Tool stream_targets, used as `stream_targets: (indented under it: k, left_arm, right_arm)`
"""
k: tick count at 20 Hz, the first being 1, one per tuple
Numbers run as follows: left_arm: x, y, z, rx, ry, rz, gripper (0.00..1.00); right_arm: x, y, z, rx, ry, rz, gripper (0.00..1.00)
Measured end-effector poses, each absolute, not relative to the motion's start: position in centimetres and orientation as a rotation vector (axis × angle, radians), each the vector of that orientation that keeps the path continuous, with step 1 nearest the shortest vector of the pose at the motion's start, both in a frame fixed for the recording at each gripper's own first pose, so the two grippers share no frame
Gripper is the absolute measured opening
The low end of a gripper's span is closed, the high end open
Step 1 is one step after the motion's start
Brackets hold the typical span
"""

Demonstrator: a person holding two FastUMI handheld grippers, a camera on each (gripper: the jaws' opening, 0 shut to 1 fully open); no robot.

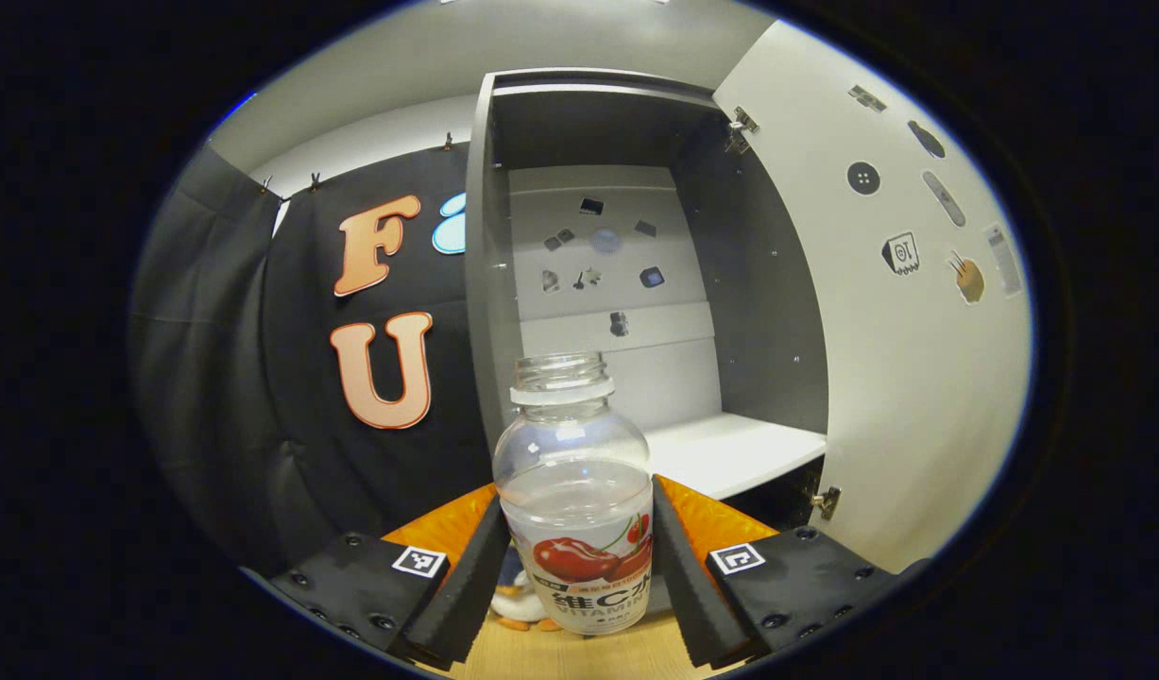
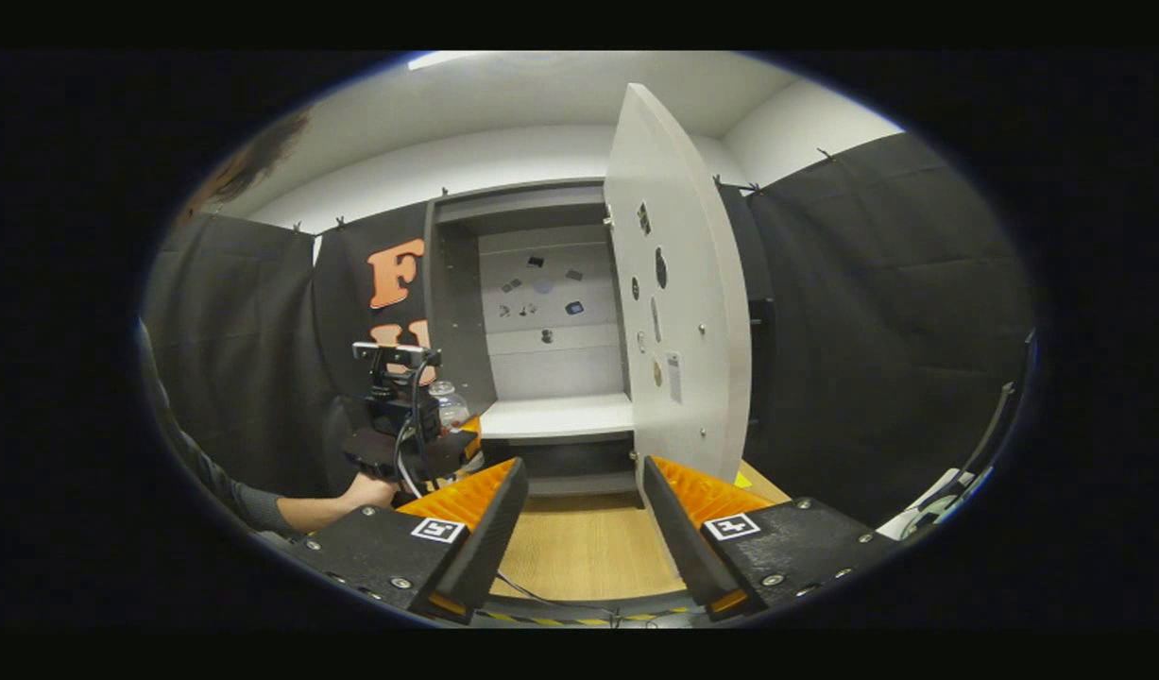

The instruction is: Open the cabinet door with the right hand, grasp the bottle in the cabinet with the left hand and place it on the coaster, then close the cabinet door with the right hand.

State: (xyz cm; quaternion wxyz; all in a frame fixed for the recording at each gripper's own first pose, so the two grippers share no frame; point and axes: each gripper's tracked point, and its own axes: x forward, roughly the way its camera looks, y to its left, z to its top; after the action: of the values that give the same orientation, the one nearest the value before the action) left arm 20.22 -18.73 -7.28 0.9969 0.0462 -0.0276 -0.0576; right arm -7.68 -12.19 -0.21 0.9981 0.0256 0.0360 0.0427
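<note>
Clear plastic bottle (image 1: pixel 576 491) with a fruit label and no cap stands upright, gripped between both fingers of the left tool (image 1: pixel 576 567), its long axis vertical. It sits low over the pale wooden table (image 1: pixel 579 656), in front of the grey cabinet (image 1: pixel 485 283) and left of the white shelf (image 1: pixel 730 453). A small patterned object peeking out below the bottle may be the coaster (image 1: pixel 518 604), though I cannot tell for sure. The white cabinet door (image 2: pixel 678 312) stands swung wide open to the right. The right tool (image 2: pixel 584 529) is spread and holds nothing, nearer the door, with open table between.
</note>
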Motion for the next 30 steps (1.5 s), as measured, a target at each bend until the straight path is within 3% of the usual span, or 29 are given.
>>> stream_targets:
  k: [11, 21, 25, 26, 30]
  left_arm:
    - [14.1, -13.3, -18.1, 0.112, 0.033, -0.058, 0.87]
    - [12.3, -12.1, -28.5, 0.097, 0.119, -0.052, 0.87]
    - [12.1, -12.0, -30.8, 0.087, 0.099, -0.056, 0.87]
    - [11.8, -11.9, -31.2, 0.092, 0.114, -0.05, 0.81]
    - [12.1, -11.8, -32.1, 0.078, 0.145, -0.056, 0.86]
  right_arm:
    - [-10.7, -10.4, -3.1, 0.065, 0.156, 0.075, 0.77]
    - [-11.9, -9.1, -6.2, 0.101, 0.26, 0.061, 0.77]
    - [-12.5, -8.5, -6.3, 0.097, 0.292, 0.063, 0.77]
    - [-12.7, -8.8, -6.3, 0.085, 0.303, 0.051, 0.77]
    - [-12.7, -9.2, -5.8, 0.078, 0.302, 0.039, 0.78]
